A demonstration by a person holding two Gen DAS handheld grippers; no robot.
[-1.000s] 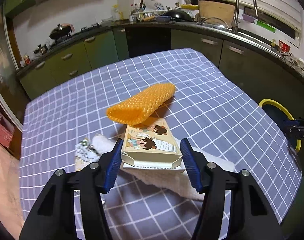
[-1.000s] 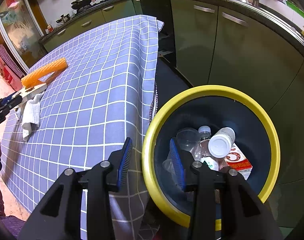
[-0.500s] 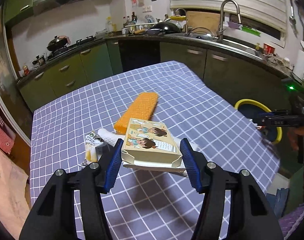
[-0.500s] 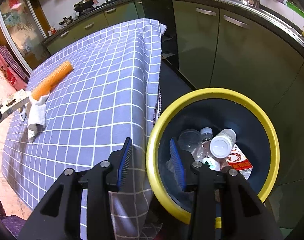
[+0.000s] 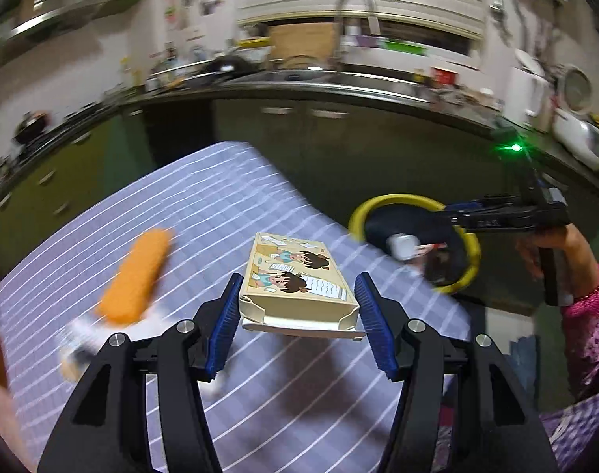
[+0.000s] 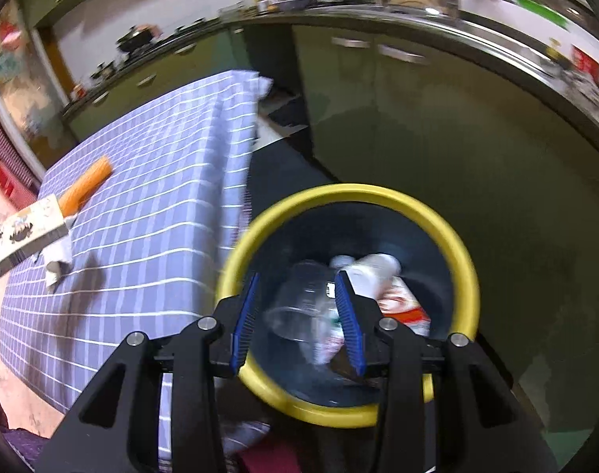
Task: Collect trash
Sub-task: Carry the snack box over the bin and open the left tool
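My left gripper (image 5: 298, 282) is shut on a beige carton with cartoon children (image 5: 295, 276), holding it in the air above the checked tablecloth (image 5: 228, 205). The carton (image 6: 27, 224) also shows at the left edge of the right wrist view. A yellow-rimmed dark bin (image 6: 346, 191) stands on the floor beside the table; its rim (image 5: 382, 199) lies ahead and to the right of the carton. My right gripper (image 6: 295, 287) hovers open over the bin's near edge with nothing between its fingers. An orange foam roll (image 5: 135, 276) lies on the table.
In the bin lie a clear cup (image 6: 299, 303), a white-capped bottle (image 6: 372, 272) and a red-and-white carton (image 6: 403, 307). A white cloth (image 6: 58, 256) lies by the foam roll. Green cabinets (image 6: 437, 118) and a counter curve behind. A hand in a pink sleeve (image 5: 575, 260) holds the right gripper.
My left gripper has lifted the carton off the cloth and swung it right, toward the bin. The right gripper has shifted from straddling the bin's rim to over its opening.
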